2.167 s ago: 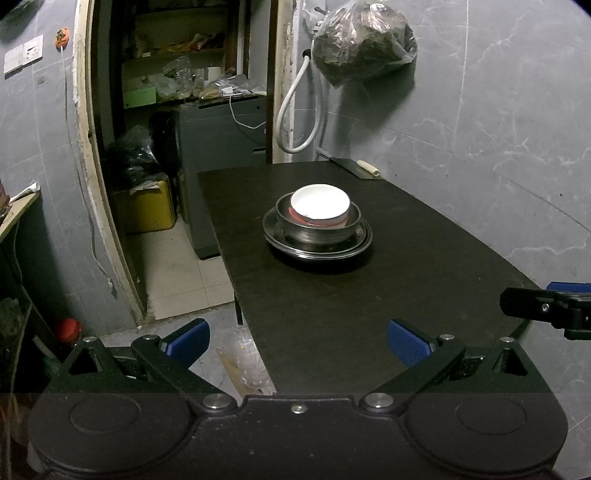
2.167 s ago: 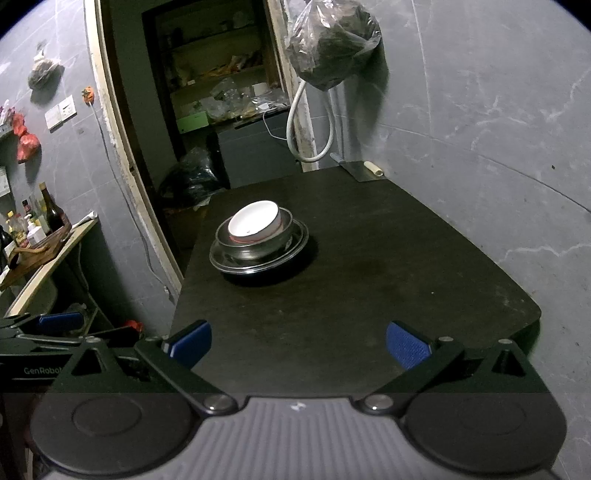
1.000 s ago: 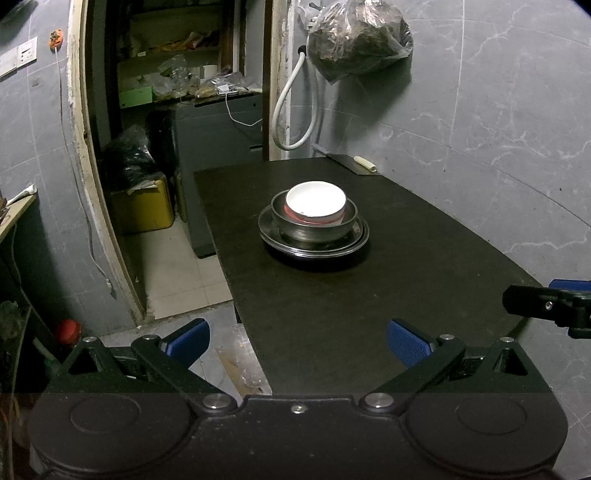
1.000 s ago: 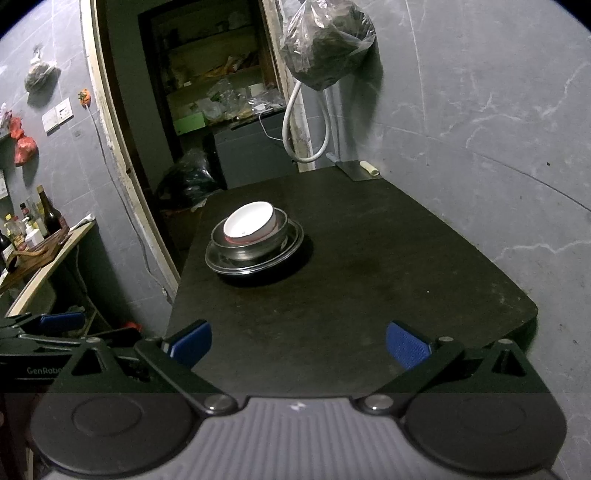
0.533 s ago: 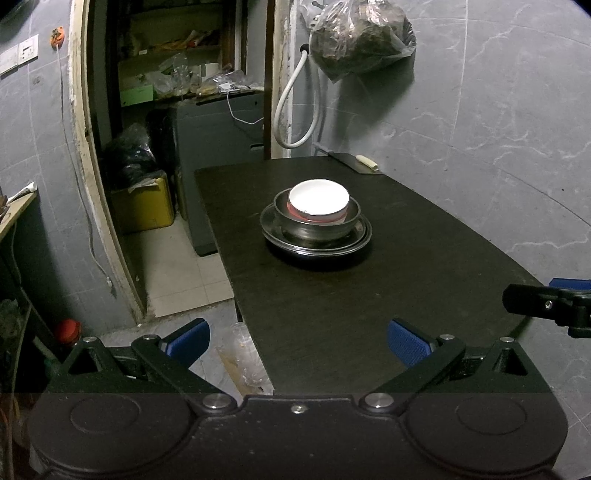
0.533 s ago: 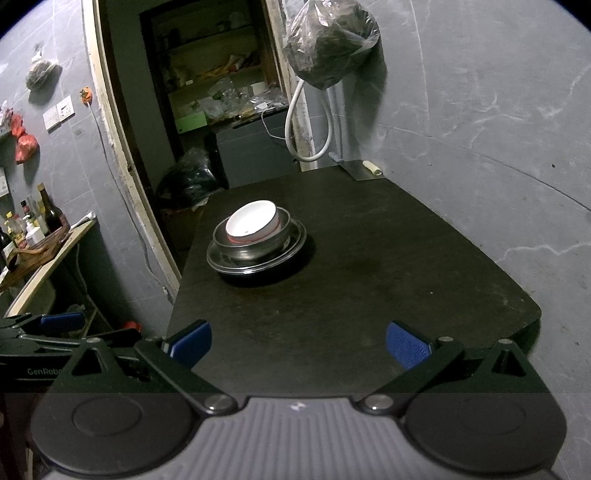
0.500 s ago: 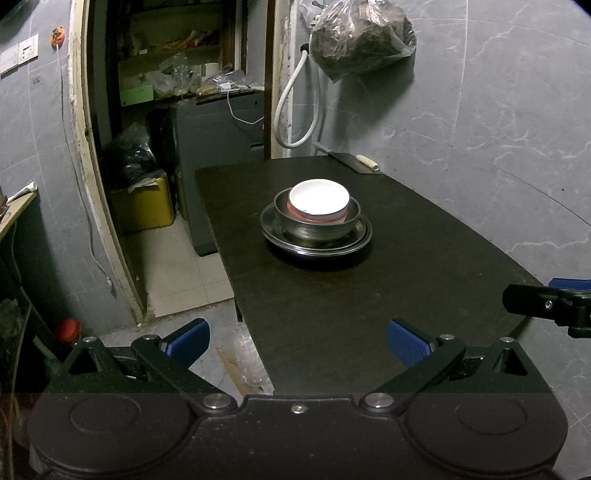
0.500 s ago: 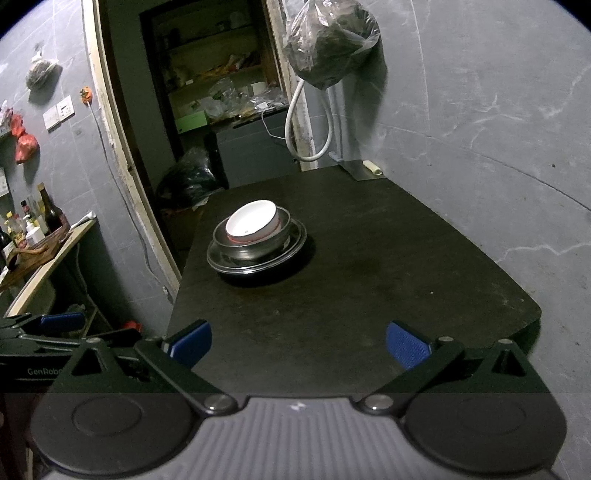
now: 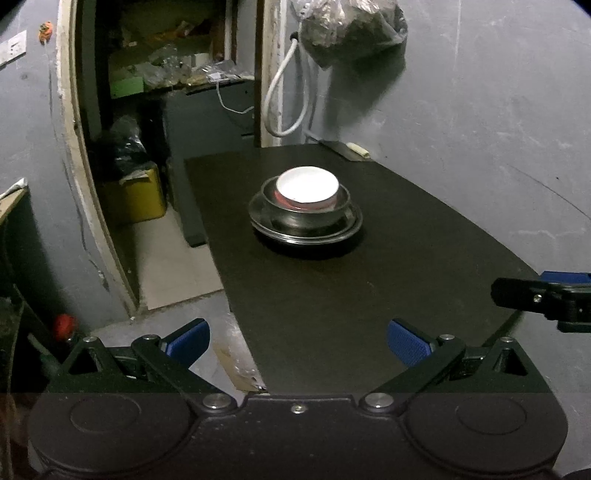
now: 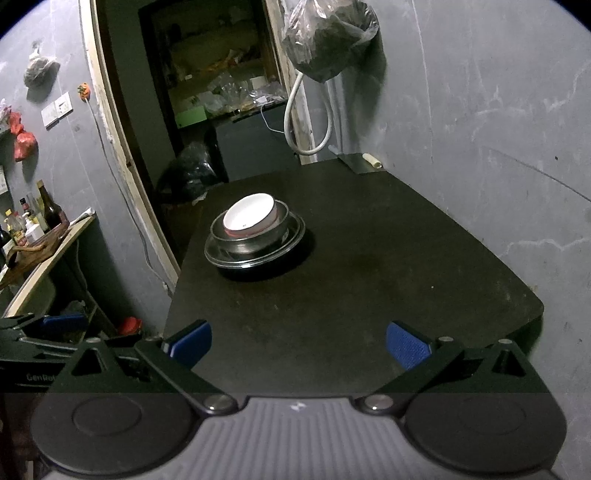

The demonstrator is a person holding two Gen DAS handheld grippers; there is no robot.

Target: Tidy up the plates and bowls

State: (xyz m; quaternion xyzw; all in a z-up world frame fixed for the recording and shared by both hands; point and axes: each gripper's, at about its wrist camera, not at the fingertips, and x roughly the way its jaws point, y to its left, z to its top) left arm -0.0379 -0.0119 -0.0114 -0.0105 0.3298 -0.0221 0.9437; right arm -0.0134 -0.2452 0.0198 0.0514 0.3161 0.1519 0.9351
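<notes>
A white bowl (image 9: 307,186) sits inside a steel bowl (image 9: 306,216), which sits on a steel plate (image 9: 351,229), stacked on the far half of the black table (image 9: 369,288). The stack also shows in the right wrist view: white bowl (image 10: 249,216), steel bowl (image 10: 258,242), plate (image 10: 295,236). My left gripper (image 9: 297,338) is open and empty at the table's near left edge. My right gripper (image 10: 299,341) is open and empty over the near edge. Both are well short of the stack.
A grey wall runs along the table's right side, with a hanging plastic bag (image 9: 351,26) and a white hose (image 9: 284,99). A small flat item (image 10: 360,162) lies at the far right corner. A doorway with a yellow bin (image 9: 133,199) opens on the left.
Both views have shifted only slightly; the stack keeps its place on the table and both grippers stay open and empty.
</notes>
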